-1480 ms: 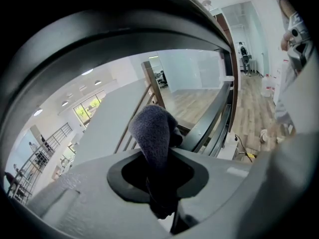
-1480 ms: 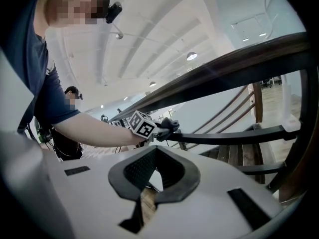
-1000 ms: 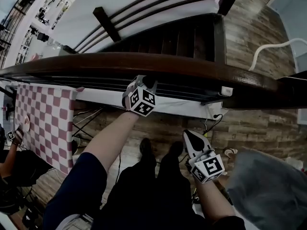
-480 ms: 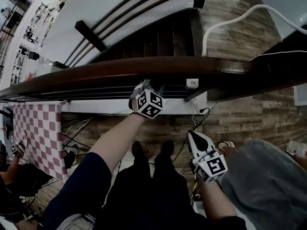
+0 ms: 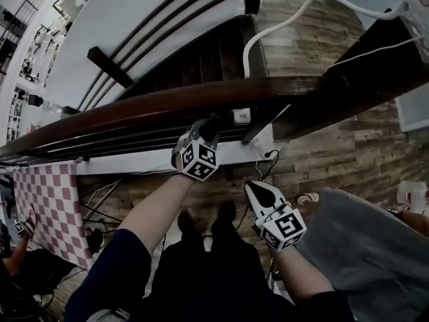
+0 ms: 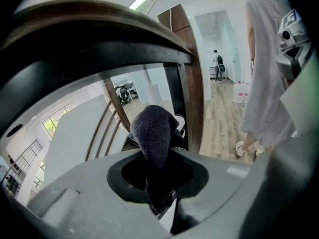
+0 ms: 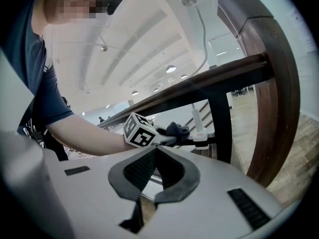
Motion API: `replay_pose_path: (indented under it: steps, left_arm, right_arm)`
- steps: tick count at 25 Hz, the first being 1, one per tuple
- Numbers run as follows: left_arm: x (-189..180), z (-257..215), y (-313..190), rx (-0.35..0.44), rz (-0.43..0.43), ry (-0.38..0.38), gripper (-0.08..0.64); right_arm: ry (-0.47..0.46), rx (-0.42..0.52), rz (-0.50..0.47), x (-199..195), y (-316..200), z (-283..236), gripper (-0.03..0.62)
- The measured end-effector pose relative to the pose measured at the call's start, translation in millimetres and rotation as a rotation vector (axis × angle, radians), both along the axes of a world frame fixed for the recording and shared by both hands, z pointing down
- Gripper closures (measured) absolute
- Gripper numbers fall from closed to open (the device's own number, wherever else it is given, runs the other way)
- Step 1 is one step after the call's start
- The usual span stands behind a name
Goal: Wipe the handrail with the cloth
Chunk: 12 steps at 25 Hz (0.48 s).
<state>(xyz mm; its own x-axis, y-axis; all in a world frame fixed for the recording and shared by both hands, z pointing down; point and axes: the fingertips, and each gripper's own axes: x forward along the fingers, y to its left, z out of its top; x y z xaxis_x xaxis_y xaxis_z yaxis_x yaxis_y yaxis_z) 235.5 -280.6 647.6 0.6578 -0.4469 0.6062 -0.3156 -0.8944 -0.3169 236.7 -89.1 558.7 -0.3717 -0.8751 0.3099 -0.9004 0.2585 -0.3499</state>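
Note:
The dark brown wooden handrail (image 5: 154,106) runs across the head view from lower left to right. My left gripper (image 5: 209,129) reaches up just under it, shut on a dark cloth (image 5: 213,121) that sits against the rail's near underside. In the left gripper view the cloth (image 6: 152,133) bulges out of the jaws, with the handrail (image 6: 89,29) arching overhead. My right gripper (image 5: 258,192) hangs lower, shut and holding nothing, apart from the rail. The right gripper view shows the shut right gripper (image 7: 156,149), the cloth (image 7: 177,130) and the handrail (image 7: 199,86).
A small white box (image 5: 241,117) is fixed under the rail just right of the cloth, beside a dark baluster (image 6: 192,98). A thick wooden post (image 7: 271,83) stands at the right. Stairs (image 5: 194,59) drop beyond the rail. A person in grey (image 5: 369,247) stands close at right. A checked tablecloth (image 5: 47,206) lies lower left.
My left gripper with the cloth has slid right along the handrail, closing on the white box and baluster. The right gripper has stayed low and shut.

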Motion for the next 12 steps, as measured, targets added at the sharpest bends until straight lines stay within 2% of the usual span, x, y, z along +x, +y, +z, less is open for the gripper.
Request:
replay_pose_path:
  steps: [6,12]
  left_arm:
    - [-47.8,-21.1,42.4,-0.027,0.025,0.043,0.495]
    - [-123.8,-64.2,85.6,-0.052,0.038,0.119,0.495]
  right_arm:
    - [0.017,0.015,-0.008,-43.4,5.8,-21.5,0.581]
    - [0.033,0.044,-0.014,-110.0,17.5,-52.8,0.581]
